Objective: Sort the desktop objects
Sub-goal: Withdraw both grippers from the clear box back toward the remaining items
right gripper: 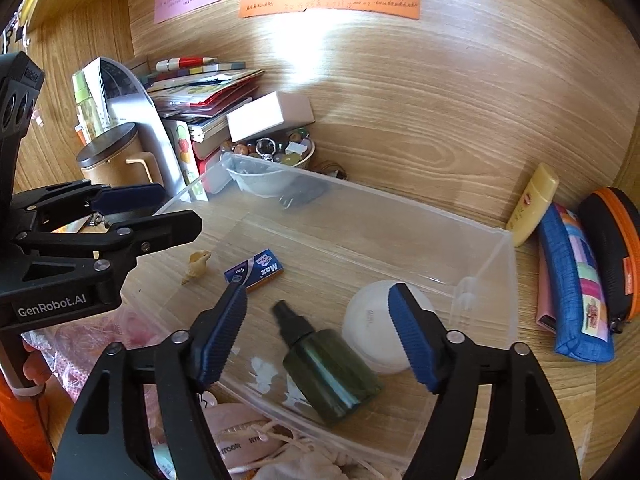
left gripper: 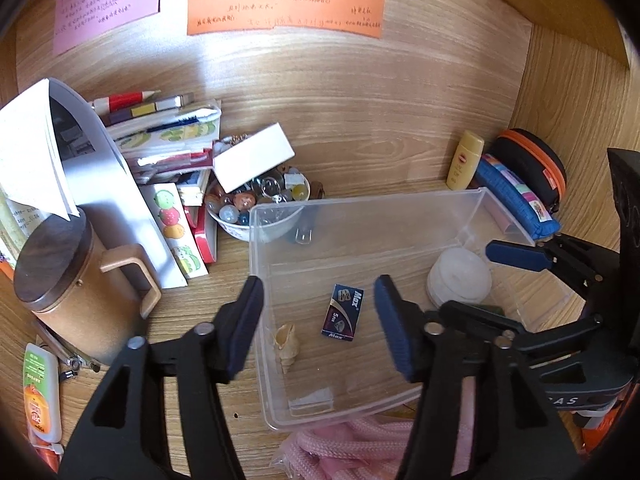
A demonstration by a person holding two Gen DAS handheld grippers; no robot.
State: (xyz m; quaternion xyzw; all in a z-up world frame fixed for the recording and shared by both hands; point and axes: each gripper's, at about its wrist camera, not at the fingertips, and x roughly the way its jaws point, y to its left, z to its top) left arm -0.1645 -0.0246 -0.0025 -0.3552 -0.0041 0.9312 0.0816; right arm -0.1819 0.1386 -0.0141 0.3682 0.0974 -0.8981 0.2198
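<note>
The left gripper [left gripper: 318,320] hung over the near-left part of the clear plastic bin [left gripper: 360,204], jaws partly spread and holding nothing. The right gripper [right gripper: 316,332] hovered over the bin's near-right part, jaws spread wider, also empty, though the dark green spray bottle [right gripper: 330,372] lay on the bin floor directly under the gap between its pads.

4 things lay in the bin: the spray bottle, a white round jar [right gripper: 370,320] just right of it and touching or nearly so, a small blue box [right gripper: 254,270] and a seashell [right gripper: 196,266] farther left. That suggests the sorting was under way, with more to fetch from outside.

The nearest loose items for the right gripper were far right of the bin: a yellow tube [right gripper: 532,204] leaning against the back wall, then a blue fabric pouch [right gripper: 576,284] and a black case with an orange zip [right gripper: 616,252]. The pouch's long axis ran from near to far, so the jaws would probably need to close across its narrow width. The left gripper was nearer the brown lidded mug [left gripper: 76,276] and an orange-and-white tube [left gripper: 40,392] at the near left, whose long axis also ran near to far.

Readable writing: "Max" and "5" on the blue box, "GenRobot.AI" on the left gripper's body in the right wrist view. The pink [left gripper: 108,4] and orange [left gripper: 284,8] notes on the back wall bore handwriting too small to read.
</note>
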